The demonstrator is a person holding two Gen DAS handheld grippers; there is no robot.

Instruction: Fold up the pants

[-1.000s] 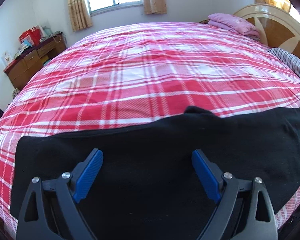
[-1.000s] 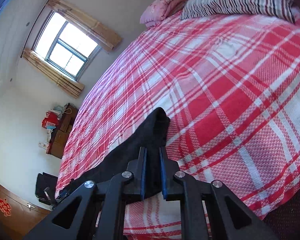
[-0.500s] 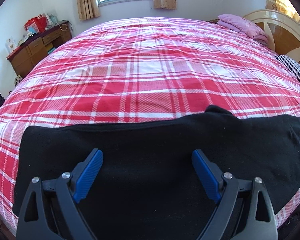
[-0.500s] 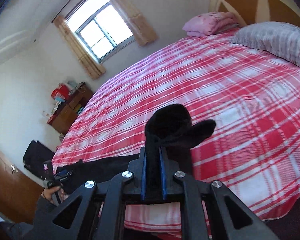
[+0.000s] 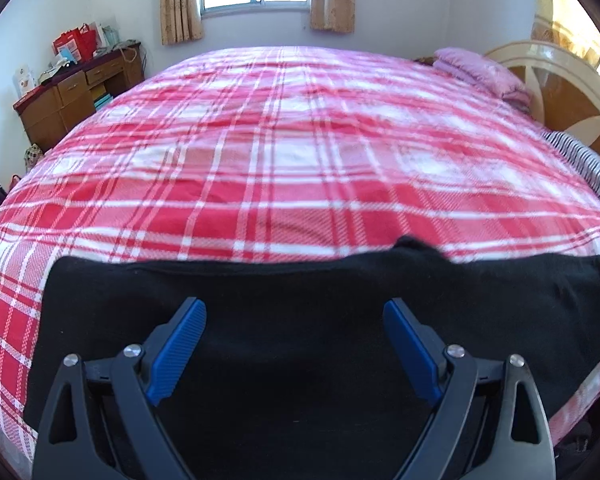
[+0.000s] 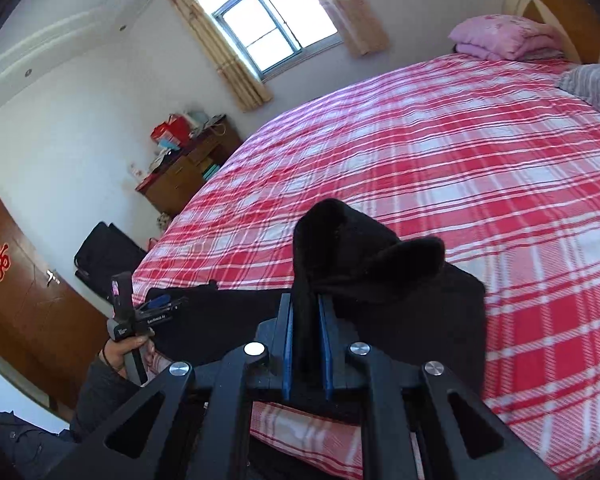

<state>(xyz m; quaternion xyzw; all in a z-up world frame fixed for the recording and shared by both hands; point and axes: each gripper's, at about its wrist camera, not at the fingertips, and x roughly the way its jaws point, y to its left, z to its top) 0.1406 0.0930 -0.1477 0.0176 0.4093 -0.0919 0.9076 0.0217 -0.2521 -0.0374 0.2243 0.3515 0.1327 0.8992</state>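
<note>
Black pants lie flat along the near edge of a red plaid bed. My left gripper is open, its blue pads spread wide above the flat cloth, holding nothing. My right gripper is shut on one end of the pants, which is lifted off the bed and bunches above the pads. From there the pants run left along the bed edge toward my left gripper, which shows in the right wrist view in a hand.
A wooden desk with clutter stands left of the bed under the window. A folded pink blanket, a striped pillow and the headboard are at the right. A black bag sits on the floor by a brown door.
My right gripper has lifted its end of the pants off the bed and swung left. My left gripper stays open over the cloth and has tilted up a little.
</note>
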